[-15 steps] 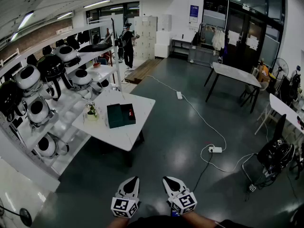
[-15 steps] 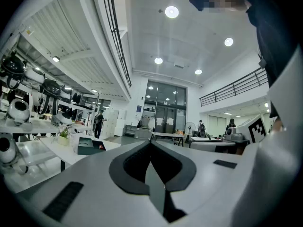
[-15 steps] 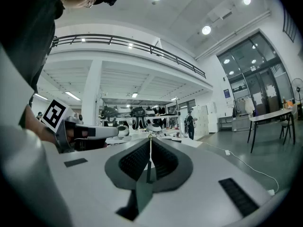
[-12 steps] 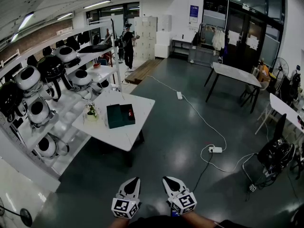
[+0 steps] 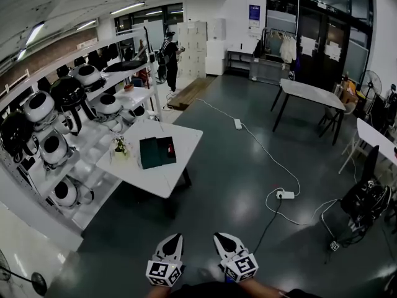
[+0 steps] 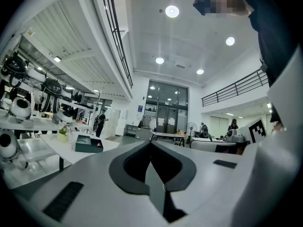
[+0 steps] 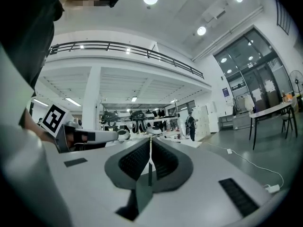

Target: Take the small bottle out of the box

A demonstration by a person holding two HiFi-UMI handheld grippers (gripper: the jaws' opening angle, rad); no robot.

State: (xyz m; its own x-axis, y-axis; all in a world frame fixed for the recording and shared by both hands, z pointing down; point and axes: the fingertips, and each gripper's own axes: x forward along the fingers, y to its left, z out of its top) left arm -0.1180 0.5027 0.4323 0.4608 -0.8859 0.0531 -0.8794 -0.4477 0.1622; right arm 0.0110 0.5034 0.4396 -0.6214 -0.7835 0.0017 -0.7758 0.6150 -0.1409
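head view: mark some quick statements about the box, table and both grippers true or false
1. The dark green box lies on the white table. True.
2. The left gripper is clamped on the box. False: its jaws are shut on nothing, and it is held far from the table.
3. The right gripper has its jaws together with nothing between them. True.
4. The small plant stands on the floor. False: it stands on the table, beside the box.
5. A power strip with its cable lies on the floor. True.
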